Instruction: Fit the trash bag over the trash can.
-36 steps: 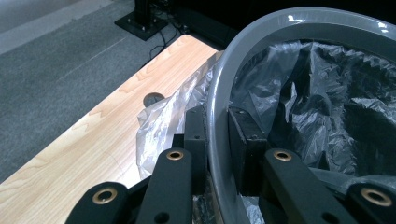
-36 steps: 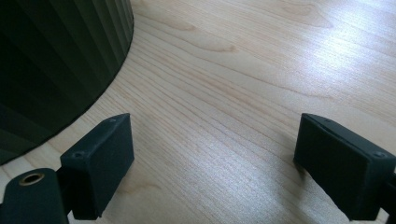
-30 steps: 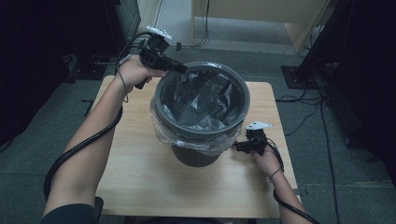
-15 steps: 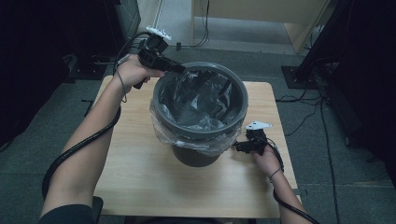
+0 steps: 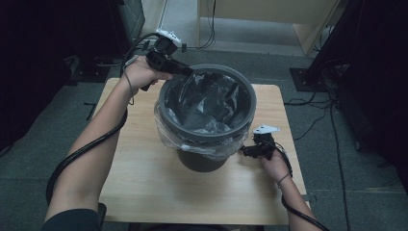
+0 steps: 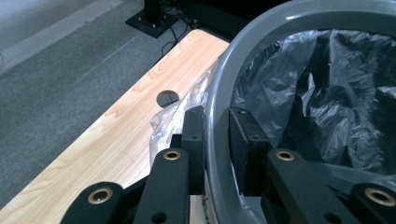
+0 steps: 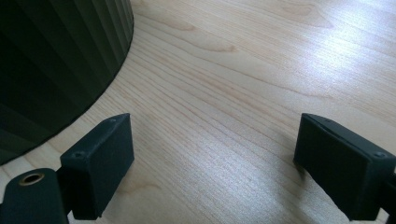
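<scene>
Left gripper view: left claw (image 6: 216, 135) astride bin rim (image 6: 215, 105), seemingly unlabelled.

- My right gripper view cuts the bin (image 7: 56, 60) off at its top and left edges.
- The liner bag (image 5: 207, 103) hides the bin's bottom.

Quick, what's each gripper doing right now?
Left gripper: closed on the bin rim, one jaw inside, one outside.
Right gripper: open, holding nothing, over the table beside the bin.
</scene>
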Available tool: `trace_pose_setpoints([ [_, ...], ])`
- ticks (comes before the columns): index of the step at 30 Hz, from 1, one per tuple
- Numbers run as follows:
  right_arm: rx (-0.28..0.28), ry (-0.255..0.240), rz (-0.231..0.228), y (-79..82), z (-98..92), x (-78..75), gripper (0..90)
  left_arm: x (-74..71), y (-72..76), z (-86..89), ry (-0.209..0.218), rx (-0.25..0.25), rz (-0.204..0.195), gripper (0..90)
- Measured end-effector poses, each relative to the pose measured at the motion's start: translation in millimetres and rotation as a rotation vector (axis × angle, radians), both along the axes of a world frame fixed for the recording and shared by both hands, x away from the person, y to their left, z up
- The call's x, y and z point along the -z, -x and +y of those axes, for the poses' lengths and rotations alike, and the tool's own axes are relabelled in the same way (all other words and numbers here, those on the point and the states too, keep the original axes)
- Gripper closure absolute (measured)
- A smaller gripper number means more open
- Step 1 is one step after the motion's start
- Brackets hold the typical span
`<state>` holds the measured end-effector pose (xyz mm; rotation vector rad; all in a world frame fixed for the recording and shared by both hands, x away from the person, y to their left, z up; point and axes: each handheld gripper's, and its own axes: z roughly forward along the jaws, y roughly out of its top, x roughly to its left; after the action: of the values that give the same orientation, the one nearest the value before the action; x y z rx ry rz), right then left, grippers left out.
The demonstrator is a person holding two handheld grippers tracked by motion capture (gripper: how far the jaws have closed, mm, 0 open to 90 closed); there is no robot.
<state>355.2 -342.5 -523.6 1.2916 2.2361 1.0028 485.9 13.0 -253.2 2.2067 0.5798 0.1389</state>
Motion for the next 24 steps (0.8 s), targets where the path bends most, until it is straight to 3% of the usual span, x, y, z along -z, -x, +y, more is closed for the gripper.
trace_pose_setpoints([
  [14,0.0,0.0,0.0,0.0,0.0,0.0,11.2,1.8,2.8,14.8,0.027,-0.003,0.04,76.5],
  [24,0.0,0.0,0.0,0.0,0.0,0.0,11.2,-5.3,4.5,16.2,0.044,-0.017,0.023,69.5],
])
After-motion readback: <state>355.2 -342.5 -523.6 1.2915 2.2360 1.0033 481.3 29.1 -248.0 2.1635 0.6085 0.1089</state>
